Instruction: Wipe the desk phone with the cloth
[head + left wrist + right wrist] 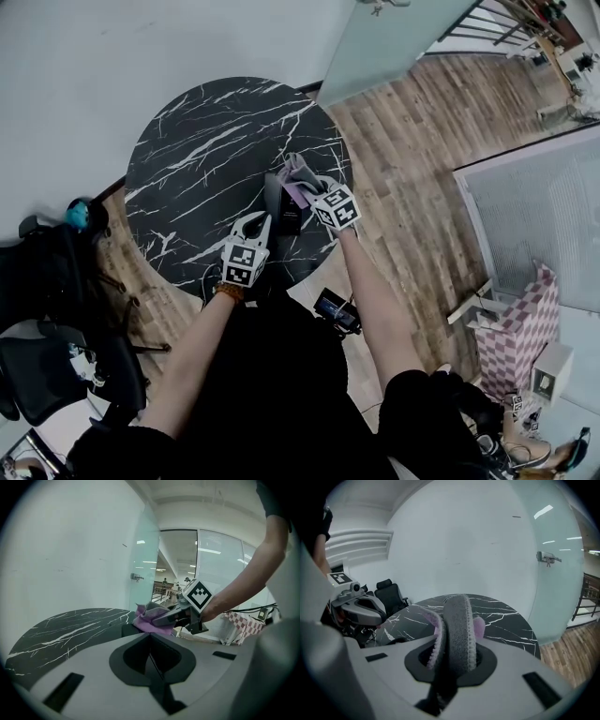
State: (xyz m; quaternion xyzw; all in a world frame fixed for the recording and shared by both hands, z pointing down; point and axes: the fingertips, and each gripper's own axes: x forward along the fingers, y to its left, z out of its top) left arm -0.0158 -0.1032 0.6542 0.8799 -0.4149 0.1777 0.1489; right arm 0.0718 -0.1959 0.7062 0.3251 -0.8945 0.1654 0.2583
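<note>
Cloth grip comes first: your right gripper (314,193) has its fingers clamped hard on a bunched fold of the grey and purple microfibre cloth (457,630), which loops up out of them in a thick roll. Held bunched like that, it gives you a padded wad to rub with rather than a loose flap that would drag.

That wad sits over the dark desk phone (289,221), which stands at the near edge of the round black marble worktop with white veins (202,155), close to your body. The phone is dark against dark stone and partly covered, so you cannot tell from here whether the cloth is pressing on it or hanging just above.

Your left gripper (256,225) waits just beside the phone at the same near edge. Its fingers are brought together with nothing between them. It looks placed there to brace the phone while the other side rubs, though no view shows whether it actually touches the casing.

The wiping seems to be at its working stage, with the cloth over the top of the phone. Because the phone stands so near the rim, I would judge that short, light strokes directed toward the middle of the worktop suit best. A hard push toward you could slide it off the edge or knock the handset loose.
</note>
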